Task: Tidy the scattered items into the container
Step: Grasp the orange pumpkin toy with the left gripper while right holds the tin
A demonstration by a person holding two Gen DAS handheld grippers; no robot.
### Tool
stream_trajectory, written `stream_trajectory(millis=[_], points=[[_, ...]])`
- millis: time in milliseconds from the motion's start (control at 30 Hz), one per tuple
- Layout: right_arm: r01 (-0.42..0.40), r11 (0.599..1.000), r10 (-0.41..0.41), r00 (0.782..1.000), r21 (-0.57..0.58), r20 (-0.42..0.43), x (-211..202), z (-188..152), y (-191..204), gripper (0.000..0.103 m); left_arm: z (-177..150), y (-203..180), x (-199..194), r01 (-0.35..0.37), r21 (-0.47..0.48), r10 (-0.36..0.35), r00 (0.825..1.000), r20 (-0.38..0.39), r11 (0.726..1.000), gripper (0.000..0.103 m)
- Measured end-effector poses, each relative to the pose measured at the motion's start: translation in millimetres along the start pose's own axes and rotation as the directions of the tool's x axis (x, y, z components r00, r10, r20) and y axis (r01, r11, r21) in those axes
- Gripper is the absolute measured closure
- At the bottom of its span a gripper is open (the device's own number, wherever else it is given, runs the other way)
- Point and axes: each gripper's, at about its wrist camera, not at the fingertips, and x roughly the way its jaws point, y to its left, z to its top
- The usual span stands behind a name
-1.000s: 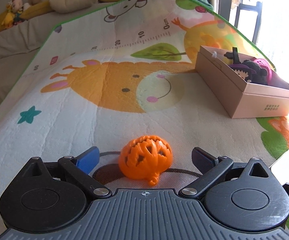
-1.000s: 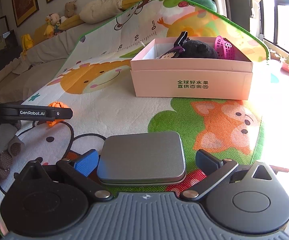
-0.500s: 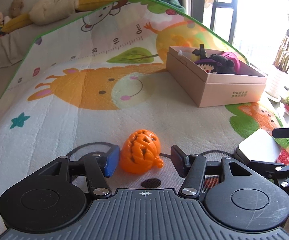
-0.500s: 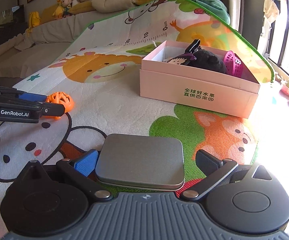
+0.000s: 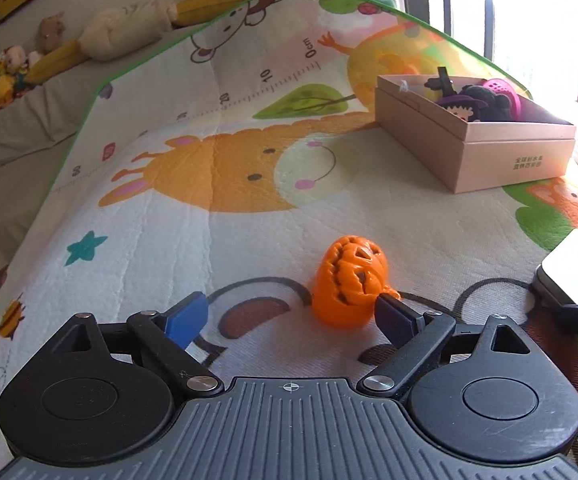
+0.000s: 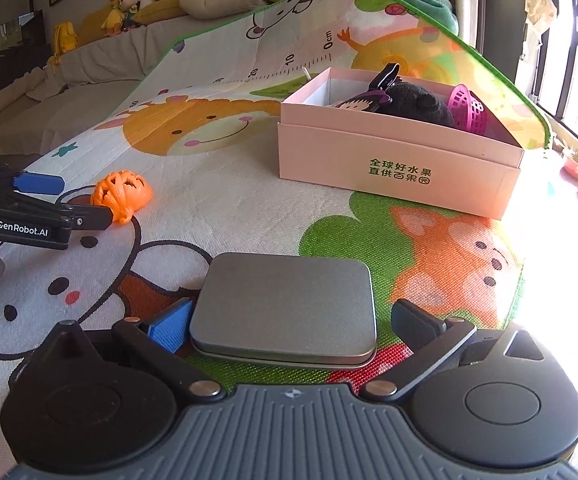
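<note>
We judge the orange pumpkin (image 5: 349, 280) light, hollow and stiff; its ribs may slip, so we would take it across its widest middle. It lies on the play mat (image 5: 217, 240), touching the dark finger of our left gripper (image 5: 289, 316), at 1 o'clock from it, and the jaws are spread wide. Half a second ago they bracketed it closely; now it is off-centre. Our right gripper (image 6: 289, 322) remains open around the grey tin (image 6: 285, 308). The pink box (image 6: 401, 168) sits at 1 o'clock.

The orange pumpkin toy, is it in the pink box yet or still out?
Out. The pumpkin lies on the mat, well short of the box.
</note>
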Motion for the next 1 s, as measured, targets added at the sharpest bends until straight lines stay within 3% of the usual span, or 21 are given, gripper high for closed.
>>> stream_trajectory(millis=[133,200,333,467,600,700,767,933,1000], points=[[0.003,1.0,-0.003,1.0,0.003,-0.001,0.5,-0.2,0.1,0.0,1.7,24.5,2.8,-0.123,-0.022,0.123,0.992,-0.016,0.992,0.008],[0.004,1.0,-0.004,1.0,0.003,-0.001,0.7,-0.1,0.6,0.0,2.8,35.6,-2.0,-0.08,-0.09,0.079,0.997,-0.016,0.993,0.008],[0.001,1.0,-0.001,1.0,0.006,0.0,0.5,0.3,-0.3,0.0,9.3,26.0,-8.2,0.118,-0.185,-0.121,0.993,-0.002,0.976,0.008],[0.0,1.0,0.0,1.0,0.012,0.003,-0.3,0.1,-1.2,0.0,18.7,-10.2,4.4,0.115,-0.122,-0.115,0.993,0.008,0.986,0.009],[-0.001,1.0,0.001,1.0,0.023,0.007,-1.3,-0.8,-2.6,0.0,21.3,-20.5,25.4,0.089,-0.118,-0.092,0.996,-0.019,0.989,0.025],[-0.006,1.0,0.005,1.0,0.029,0.009,-1.7,-0.9,-3.3,0.0,21.1,-22.2,30.0,0.087,-0.095,-0.087,0.996,0.0,0.992,0.031],[-0.004,1.0,0.003,1.0,0.026,0.008,-1.4,-0.6,-2.7,0.0,21.5,-23.2,28.0,0.116,-0.087,-0.116,0.993,0.006,0.989,0.039],[-0.014,0.999,0.014,1.0,0.03,0.016,-2.9,-0.9,-3.9,0.0,14.2,-37.7,11.8,0.178,-0.015,-0.177,0.984,0.018,0.984,0.039],[-0.017,1.0,0.016,1.0,0.015,0.022,-4.3,-1.4,-2.0,0.008,11.3,-43.7,2.3,0.205,0.001,-0.205,0.979,0.021,0.979,0.039]])
